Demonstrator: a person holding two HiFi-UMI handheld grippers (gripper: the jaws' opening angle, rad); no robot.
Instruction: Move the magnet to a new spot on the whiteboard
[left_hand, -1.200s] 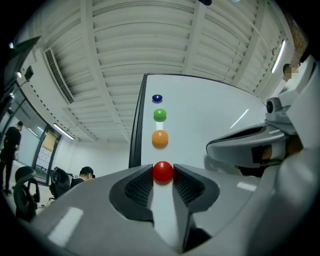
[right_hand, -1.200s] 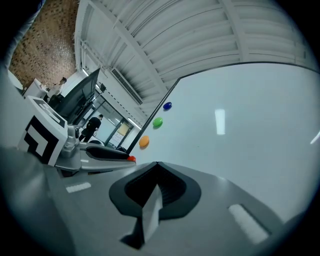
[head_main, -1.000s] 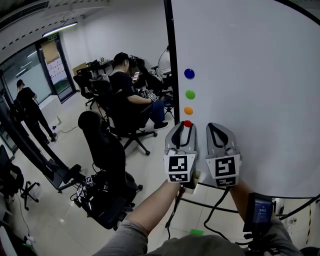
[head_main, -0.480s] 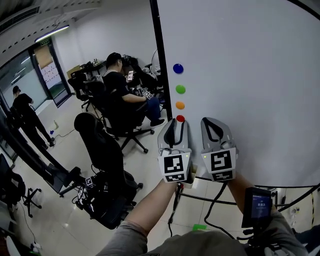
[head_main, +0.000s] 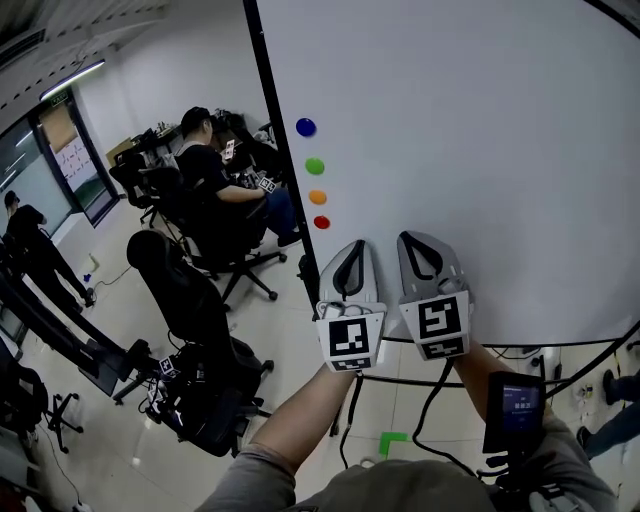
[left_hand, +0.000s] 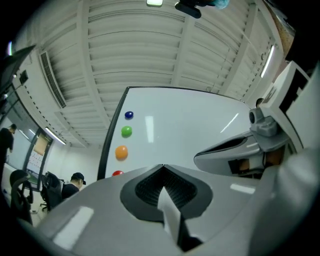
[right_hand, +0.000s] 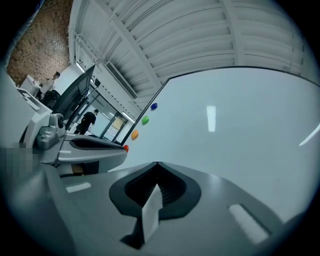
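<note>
The left gripper (left_hand: 162, 166) is pointing up at the whiteboard (head_main: 480, 150) with its jaws meeting tip to tip; they have just been closing, and nothing is lying between them. The right gripper (right_hand: 156, 163) is standing just beside it on the right, its jaws likewise pressed together and empty. In the head view both grippers are sitting side by side low against the board, as they were a second ago. The red magnet (head_main: 321, 222) is clinging to the board to the left of the left gripper's tip and a little farther up, clearly apart from it. In the earlier head views the same magnet was sitting directly at that tip, so the gripper is now standing off to the right of it. The red magnet is forming the lowest of a column of four, with the orange magnet (head_main: 317, 197), the green magnet (head_main: 315, 166) and the blue magnet (head_main: 306, 127) rising above it in the same order as before. The column is running just right of the board's black frame (head_main: 275, 120), which is appearing farther left in the head view than earlier. Beyond the frame, on the far left, a seated person (head_main: 205, 165) is facing away, and an office chair (head_main: 190, 300) is standing nearer.
</note>
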